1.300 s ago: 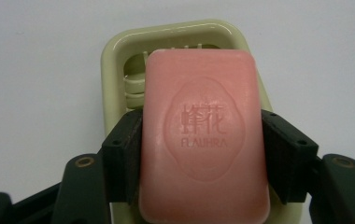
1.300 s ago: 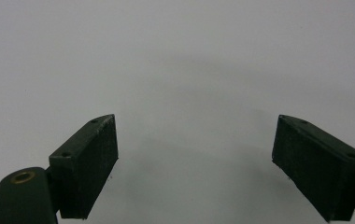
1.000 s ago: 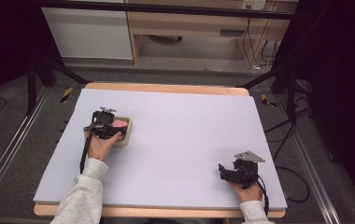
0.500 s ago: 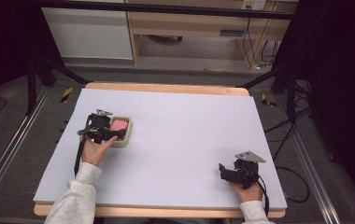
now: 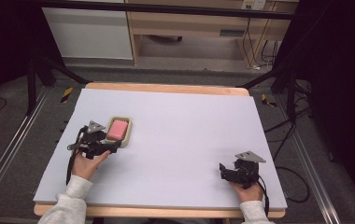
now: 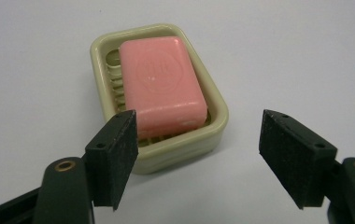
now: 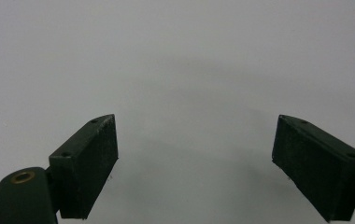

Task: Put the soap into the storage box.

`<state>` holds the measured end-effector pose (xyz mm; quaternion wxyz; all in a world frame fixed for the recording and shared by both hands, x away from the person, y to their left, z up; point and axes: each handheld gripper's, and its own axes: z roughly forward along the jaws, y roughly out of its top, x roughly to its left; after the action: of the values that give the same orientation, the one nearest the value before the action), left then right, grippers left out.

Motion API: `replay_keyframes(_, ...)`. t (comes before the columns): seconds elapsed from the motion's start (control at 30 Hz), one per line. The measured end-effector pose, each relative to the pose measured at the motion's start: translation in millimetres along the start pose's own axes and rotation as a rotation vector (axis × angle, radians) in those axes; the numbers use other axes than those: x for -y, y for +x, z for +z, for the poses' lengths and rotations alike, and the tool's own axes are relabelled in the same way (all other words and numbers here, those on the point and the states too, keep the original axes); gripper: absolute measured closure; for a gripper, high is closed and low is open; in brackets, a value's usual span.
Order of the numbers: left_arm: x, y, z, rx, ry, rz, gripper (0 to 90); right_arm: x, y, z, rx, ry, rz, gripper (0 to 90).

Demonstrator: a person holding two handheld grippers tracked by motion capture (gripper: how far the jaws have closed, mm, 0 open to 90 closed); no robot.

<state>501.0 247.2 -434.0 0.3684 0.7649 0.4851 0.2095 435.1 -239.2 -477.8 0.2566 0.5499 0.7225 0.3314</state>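
A pink bar of soap (image 6: 161,84) lies in a cream soap dish (image 6: 213,135) on the pale table; in the high view the soap (image 5: 118,129) and dish (image 5: 127,138) sit at the table's left middle. My left gripper (image 5: 109,145) is just short of the dish's near end, open, its jaws apart and holding nothing; in the left gripper view the left gripper (image 6: 196,140) frames the dish's near rim without touching it. My right gripper (image 5: 223,171) rests at the near right of the table, open and empty, and the right gripper view has the right gripper (image 7: 194,140) over bare surface.
The pale sheet (image 5: 180,121) covers a wooden table whose edge (image 5: 166,88) shows at the far side. Dark stand legs (image 5: 49,70) and cables (image 5: 287,135) flank the table on the floor. A cabinet (image 5: 91,32) stands beyond.
My left gripper has drawn back from over the dish toward the near left, leaving the soap in the dish. The right gripper has stayed put.
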Motion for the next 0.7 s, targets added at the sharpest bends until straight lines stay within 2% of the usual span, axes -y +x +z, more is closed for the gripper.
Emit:
replay_keyframes(0.17,13.6,1.6,-11.2,0.004,-0.029,-0.013,27.2,0.0,0.1,-0.3,-0.003,-0.001,-0.004,14.5)
replay_keyframes(0.37,32.7,5.5,-16.8,0.001,-0.055,-0.021,26.2,0.4,0.1,-1.3,0.005,-0.003,0.008,14.1)
replay_keyframes(0.7,56.5,15.8,-22.9,-0.015,-0.023,-0.035,24.7,0.8,-1.2,-2.7,0.008,-0.008,0.001,13.9)
